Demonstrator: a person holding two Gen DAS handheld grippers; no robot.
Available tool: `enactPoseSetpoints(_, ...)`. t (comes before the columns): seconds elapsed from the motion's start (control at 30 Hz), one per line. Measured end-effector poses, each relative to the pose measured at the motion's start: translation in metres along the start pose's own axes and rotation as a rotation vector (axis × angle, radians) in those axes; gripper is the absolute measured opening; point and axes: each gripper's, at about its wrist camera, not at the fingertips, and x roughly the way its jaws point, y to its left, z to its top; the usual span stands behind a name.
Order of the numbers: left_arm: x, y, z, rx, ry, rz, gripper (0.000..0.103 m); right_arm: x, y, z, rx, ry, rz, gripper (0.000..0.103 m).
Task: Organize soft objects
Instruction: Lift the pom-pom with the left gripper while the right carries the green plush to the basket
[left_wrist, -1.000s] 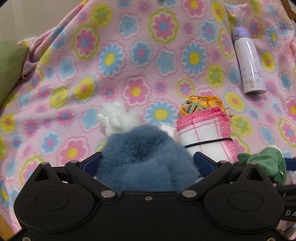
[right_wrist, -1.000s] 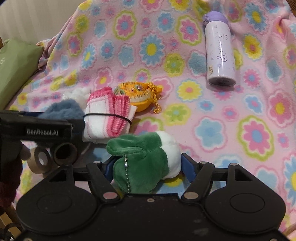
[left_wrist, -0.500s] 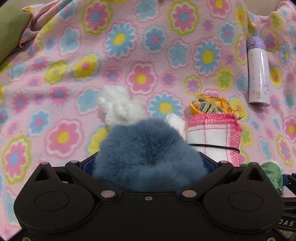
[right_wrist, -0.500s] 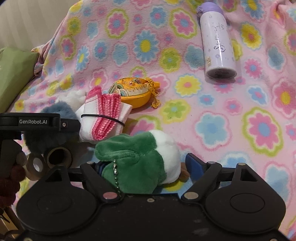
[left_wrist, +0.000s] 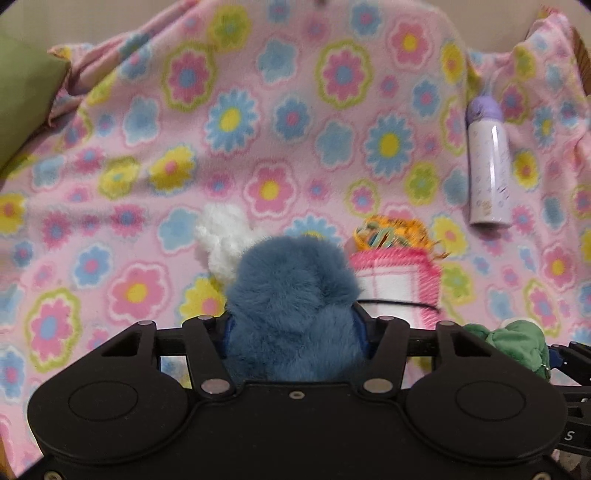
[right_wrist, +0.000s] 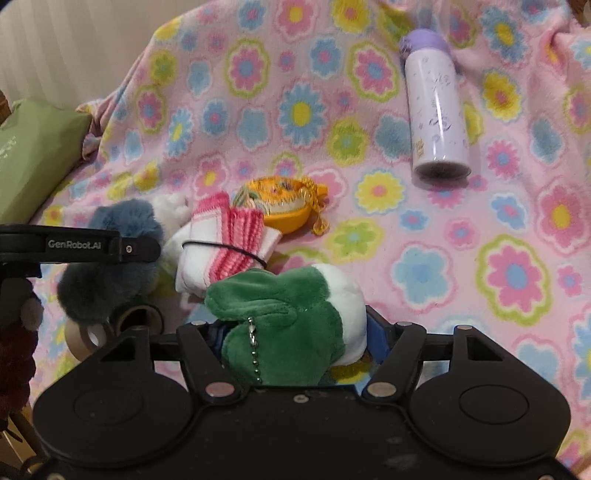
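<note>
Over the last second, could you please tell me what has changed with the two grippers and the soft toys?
The left gripper has just closed on the fluffy blue plush toy, squeezing it narrower. The right gripper opened, then closed again on the green and white plush toy, which shifted a little between its fingers. The rolled pink-edged white cloth, orange pouch and lilac bottle stayed put on the flowered fleece blanket.

The left hand-held gripper is angled downward, its jaws having just been closing, and is clamped on a blue furry toy. The right hand-held gripper is likewise tilted downward, its jaws having just been closing, and a green plush is pinched between them.
</note>
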Motion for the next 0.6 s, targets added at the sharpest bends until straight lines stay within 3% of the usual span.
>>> enactPoseSetpoints(0.3,-0.069,-0.014,-0.004,0.008,-0.107,-0.013,0.054,-0.058,0.009,0.001,-0.007,-0.098,0.022,0.067)
enactPoseSetpoints(0.6,-0.129,-0.031,-0.046,0.021,-0.145,-0.027,0.054,-0.131,0.015,-0.027,-0.016,-0.161,0.067,0.068)
